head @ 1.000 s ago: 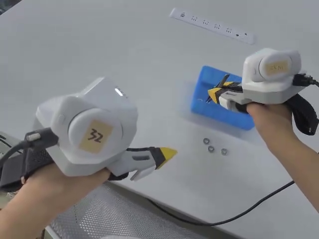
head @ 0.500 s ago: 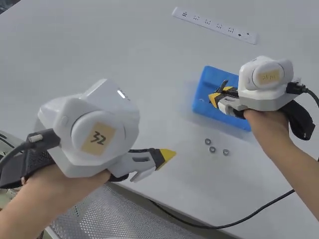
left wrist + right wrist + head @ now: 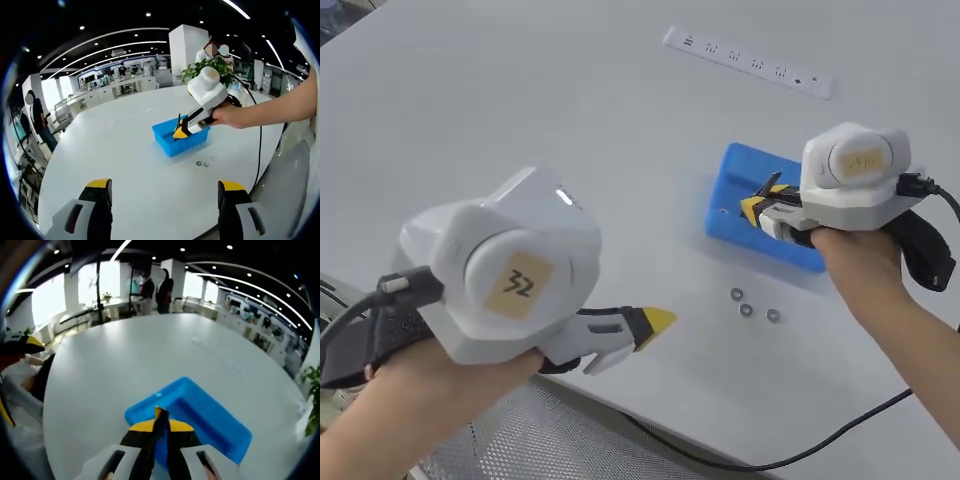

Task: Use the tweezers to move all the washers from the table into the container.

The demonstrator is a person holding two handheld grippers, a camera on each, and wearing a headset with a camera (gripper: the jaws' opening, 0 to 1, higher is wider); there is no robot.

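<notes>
Three small metal washers (image 3: 747, 310) lie close together on the white table, just in front of the blue container (image 3: 732, 215). The washers (image 3: 205, 162) and container (image 3: 172, 145) also appear in the left gripper view. My right gripper (image 3: 752, 207) hovers over the container's front right part, shut on black tweezers (image 3: 771, 184). In the right gripper view the tweezers (image 3: 160, 416) stick out between the closed jaws above the container (image 3: 220, 427). My left gripper (image 3: 638, 335) is held open at the near left, well away from the washers, with nothing between its jaws (image 3: 162, 187).
A white power strip (image 3: 745, 60) lies at the far side of the table. A black cable (image 3: 800, 445) runs along the near table edge, beside a perforated metal surface (image 3: 520, 440). People stand in the background behind the table (image 3: 125, 355).
The right gripper with the tweezers has sunk slightly and drifted a little right over the container. The left gripper has stayed about where it was.
</notes>
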